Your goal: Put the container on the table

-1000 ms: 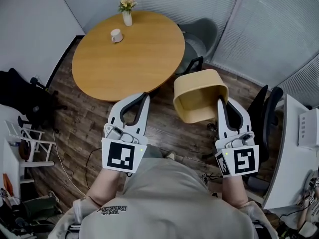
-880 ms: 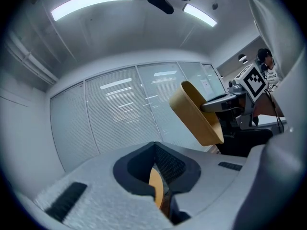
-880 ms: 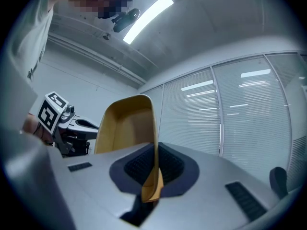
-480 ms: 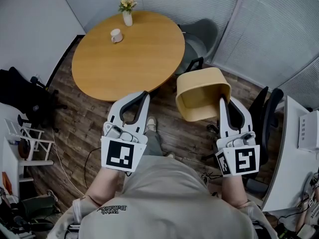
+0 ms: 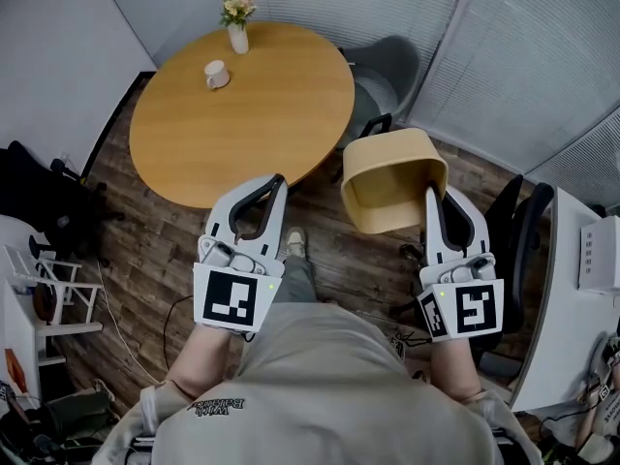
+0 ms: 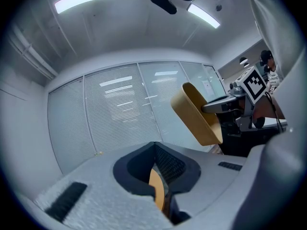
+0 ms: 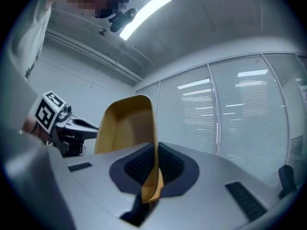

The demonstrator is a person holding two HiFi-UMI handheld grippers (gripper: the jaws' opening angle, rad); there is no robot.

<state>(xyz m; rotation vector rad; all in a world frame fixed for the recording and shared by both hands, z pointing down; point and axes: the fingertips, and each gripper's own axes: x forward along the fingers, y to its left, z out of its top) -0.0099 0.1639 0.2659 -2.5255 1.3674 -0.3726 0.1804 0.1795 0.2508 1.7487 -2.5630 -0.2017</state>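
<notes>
The container (image 5: 391, 174), a tan open tub with rounded corners, hangs in the air above the wooden floor, just off the near right edge of the round table (image 5: 242, 114) and not touching it. Its mouth is tipped toward the person. The right gripper (image 5: 432, 195) is clamped on one side wall at the rim, one jaw inside and one outside, and the right gripper view shows the thin wall running edge-on between the pads. The left gripper (image 5: 277, 180) points toward the table with its jaws together at the tips and nothing held; the tan sliver in the slit in its own view is probably the tabletop beyond. Carried by one wall with no visible sag, the tub seems light and fairly stiff, with a smooth surface that could slip or swing in a one-sided pinch. The rim is the sensible place to hold it, and a second grip on the opposite wall would steady it. A mug (image 5: 215, 74) and a vase (image 5: 236, 35) of flowers stand at the table's far side, so the near part offers room.
</notes>
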